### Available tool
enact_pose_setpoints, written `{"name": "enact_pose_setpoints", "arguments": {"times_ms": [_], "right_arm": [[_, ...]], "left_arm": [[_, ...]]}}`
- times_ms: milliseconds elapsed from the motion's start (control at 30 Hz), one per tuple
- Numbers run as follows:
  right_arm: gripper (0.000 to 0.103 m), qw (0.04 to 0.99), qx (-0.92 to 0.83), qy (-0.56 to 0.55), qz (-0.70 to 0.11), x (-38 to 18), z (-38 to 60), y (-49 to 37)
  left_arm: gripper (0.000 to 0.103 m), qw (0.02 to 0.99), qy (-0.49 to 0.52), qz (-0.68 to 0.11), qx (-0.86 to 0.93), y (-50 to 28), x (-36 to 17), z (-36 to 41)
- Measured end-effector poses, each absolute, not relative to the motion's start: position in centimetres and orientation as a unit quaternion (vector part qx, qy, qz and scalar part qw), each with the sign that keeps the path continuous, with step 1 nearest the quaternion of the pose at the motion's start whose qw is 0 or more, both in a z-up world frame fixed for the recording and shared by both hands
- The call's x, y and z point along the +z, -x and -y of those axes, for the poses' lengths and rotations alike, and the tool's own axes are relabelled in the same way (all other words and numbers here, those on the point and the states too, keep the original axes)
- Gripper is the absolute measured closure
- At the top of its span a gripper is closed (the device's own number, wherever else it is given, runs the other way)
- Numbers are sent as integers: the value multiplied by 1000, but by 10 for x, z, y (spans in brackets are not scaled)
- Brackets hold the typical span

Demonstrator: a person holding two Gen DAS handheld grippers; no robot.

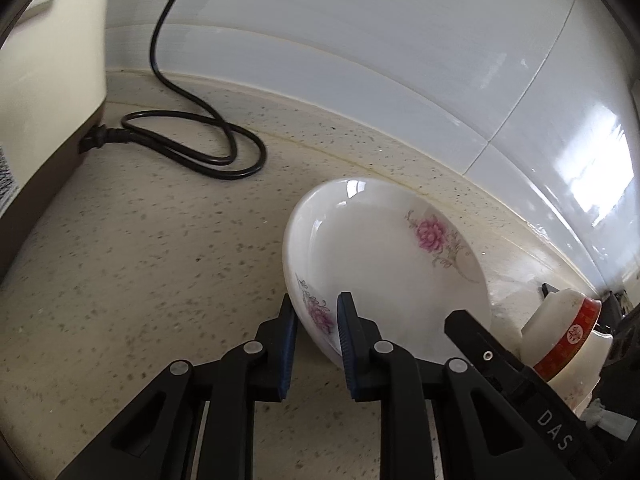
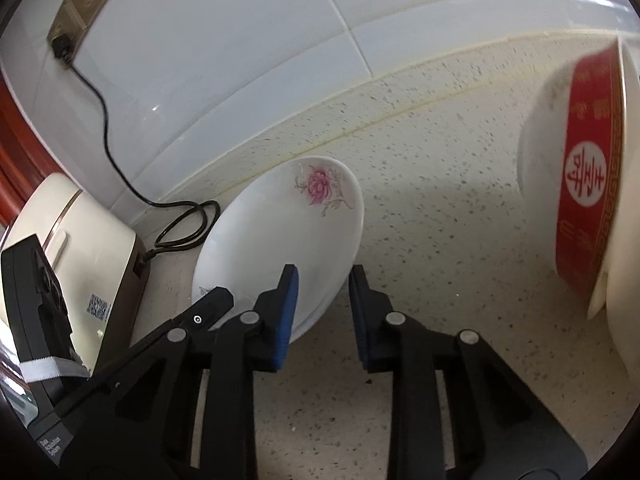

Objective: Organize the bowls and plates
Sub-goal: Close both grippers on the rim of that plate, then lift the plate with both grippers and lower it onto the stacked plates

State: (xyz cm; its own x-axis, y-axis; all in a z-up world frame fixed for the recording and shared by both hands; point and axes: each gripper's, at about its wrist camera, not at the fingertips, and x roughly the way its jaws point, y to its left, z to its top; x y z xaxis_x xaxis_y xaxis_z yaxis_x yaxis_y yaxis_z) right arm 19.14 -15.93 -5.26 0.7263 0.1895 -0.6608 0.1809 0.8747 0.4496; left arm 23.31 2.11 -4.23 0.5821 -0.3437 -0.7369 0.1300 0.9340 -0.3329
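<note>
Left gripper [image 1: 316, 322]: its blue-padded fingers pinch the near rim of the plate [image 1: 384, 268], one pad outside the rim, one inside the well.
Right gripper [image 2: 324, 300]: fingers spread with bare counter between them; the left pad [image 2: 286, 312] lies against or just in front of the plate's lower edge, and whether it touches cannot be told.
Plate: white with pink flowers, tilted, its far rim raised toward the wall; at 12 o'clock from the left gripper, at 11 o'clock from the right.
Bowl [image 2: 580, 184]: white with a red band, lying on its side at 2 o'clock in the right view; in the left view it shows small at 3 o'clock, beside the other gripper's finger.
Counter [image 1: 152, 248]: speckled cream stone meeting white wall tiles [image 1: 360, 60].
Left view only: the cooker [image 1: 44, 80] close up at 10 o'clock, its black cord [image 1: 208, 140] coiled at 11.
Right view only: the cord running up to a wall socket [image 2: 64, 46] at 10 o'clock; the left gripper's body at 8.
Hard to make out: the bowl is blurred and cut by the frame edge; what lies under the plate's lower edge is hidden behind the fingers.
</note>
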Motion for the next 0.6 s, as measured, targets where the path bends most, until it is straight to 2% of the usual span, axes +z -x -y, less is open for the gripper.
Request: {"name": "enact_pose_setpoints", "arguments": {"times_ms": [600], "right_arm": [[76,907,73,-219,-351,-31,123,-174]], "left_arm": [[85,913,138,-376,-76,-170,11,-62]]}}
